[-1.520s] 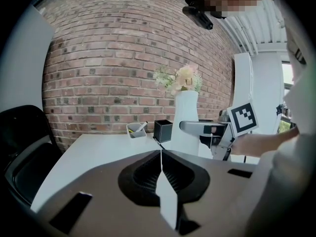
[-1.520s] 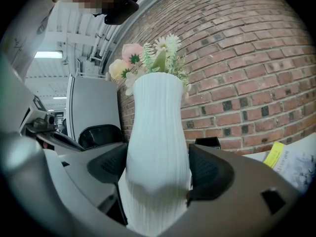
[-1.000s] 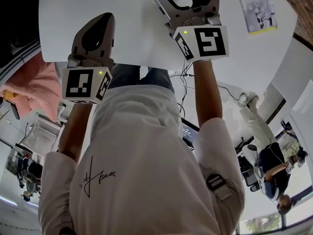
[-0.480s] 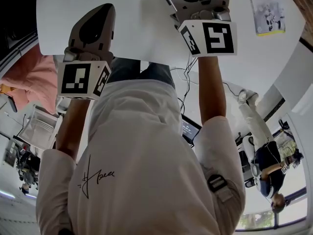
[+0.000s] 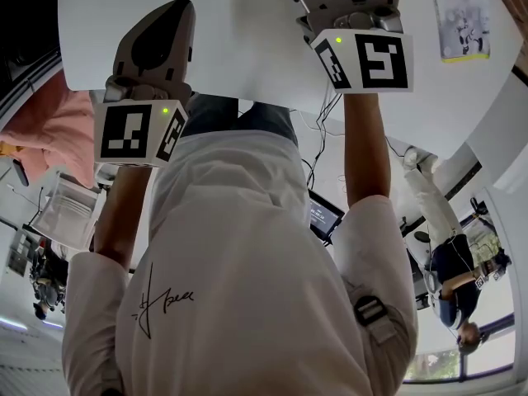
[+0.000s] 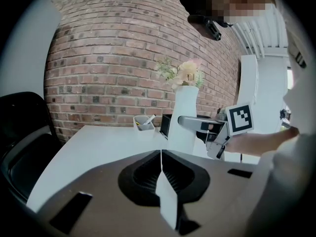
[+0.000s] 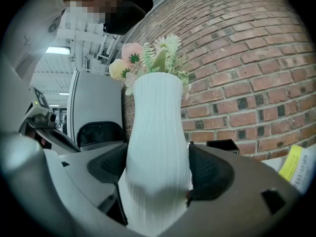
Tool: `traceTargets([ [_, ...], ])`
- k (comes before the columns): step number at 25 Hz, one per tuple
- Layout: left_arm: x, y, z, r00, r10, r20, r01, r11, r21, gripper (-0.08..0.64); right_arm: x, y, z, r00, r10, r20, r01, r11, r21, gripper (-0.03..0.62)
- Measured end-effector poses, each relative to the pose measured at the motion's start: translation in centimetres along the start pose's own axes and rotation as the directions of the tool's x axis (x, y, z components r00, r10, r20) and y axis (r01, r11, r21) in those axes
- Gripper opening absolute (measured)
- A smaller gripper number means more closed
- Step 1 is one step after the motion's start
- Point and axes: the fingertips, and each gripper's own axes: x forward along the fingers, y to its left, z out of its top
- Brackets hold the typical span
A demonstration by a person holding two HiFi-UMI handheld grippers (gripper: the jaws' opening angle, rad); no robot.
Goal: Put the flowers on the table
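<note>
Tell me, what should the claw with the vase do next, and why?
Probably lower the vase gently to the table. The right claw is clamped on its ribbed body with the flowers upright. The left gripper view shows it over the white top, but its base is hidden, so I can't tell whether it has landed.

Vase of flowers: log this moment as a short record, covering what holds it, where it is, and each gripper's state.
vase: white, ribbed, upright, holding flowers
right gripper: jaws shut on the vase's lower body
left gripper: jaws together, nothing between them, over the table
vase base: hidden, so contact with the table cannot be told
background: brick wall
</note>
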Motion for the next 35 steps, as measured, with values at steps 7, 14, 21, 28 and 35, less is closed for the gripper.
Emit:
traceTargets([
  [7, 0.6, 1.0, -0.4, 1.0, 0.008, -0.007, -0.008, 1.0, -0.015, 0.011, 0.3, -0.4, -0.8, 1.0, 0.009, -0.012, -0.009, 1.0, -0.026, 0.405],
  [14, 1.4, 1.3, -0.4, 1.0, 0.015, -0.003, -0.015, 1.0, -0.009, 0.011, 0.7, -0.4, -1.7, 1.0, 0.016, -0.006, -0.017, 0.999, -0.038, 0.405],
  [21, 1.0, 1.9, -0.5, 1.0, 0.016, -0.008, -0.016, 1.0, -0.009, 0.011, 1.3, 0.4, -2.6, 1.0, 0.018, -0.01, -0.019, 0.999, -0.051, 0.405],
  [28, 1.3, 2.0, -0.6, 1.0, 0.018, -0.01, -0.018, 1.0, -0.009, 0.011, 1.4, -0.2, -2.8, 1.0, -0.001, 0.022, 0.002, 0.999, -0.034, 0.405],
  [35, 1.1, 1.9, -0.7, 1.0, 0.013, -0.011, -0.013, 1.0, -0.008, 0.011, 0.9, 0.6, -3.3, 1.0, -0.004, 0.007, 0.004, 0.997, -0.077, 0.407],
])
